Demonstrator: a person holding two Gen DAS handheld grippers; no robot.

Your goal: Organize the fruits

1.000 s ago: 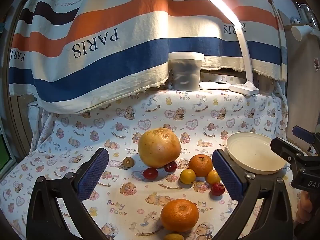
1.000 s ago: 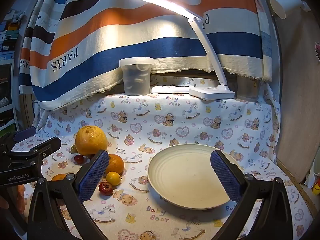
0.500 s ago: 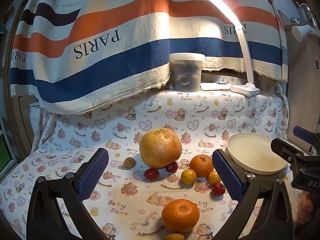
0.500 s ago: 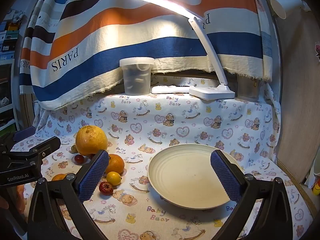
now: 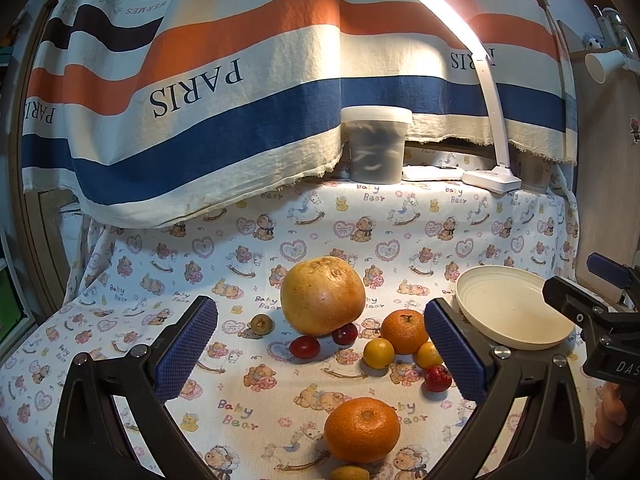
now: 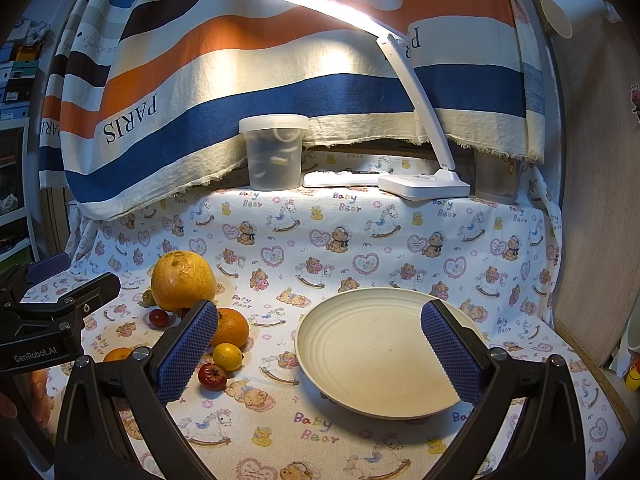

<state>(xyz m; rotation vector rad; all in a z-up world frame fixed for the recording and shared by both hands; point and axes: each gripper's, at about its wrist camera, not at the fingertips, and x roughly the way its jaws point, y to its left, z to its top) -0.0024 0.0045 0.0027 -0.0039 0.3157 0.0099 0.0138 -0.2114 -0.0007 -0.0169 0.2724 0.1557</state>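
A striped "PARIS" cloth (image 5: 240, 120) hangs behind a table spread with a teddy-bear print sheet (image 6: 360, 240), lit by a white desk lamp (image 6: 420, 120). An empty cream plate (image 6: 360, 360) sits to the right of the fruit: a large yellow pomelo (image 5: 322, 296), two oranges (image 5: 362, 428), and small yellow and red fruits (image 5: 378, 353) clustered close by on the sheet. The left gripper (image 5: 320, 344) hovers over the fruit and the right gripper (image 6: 320, 344) over the plate, both with blue-padded fingers spread wide and holding nothing.
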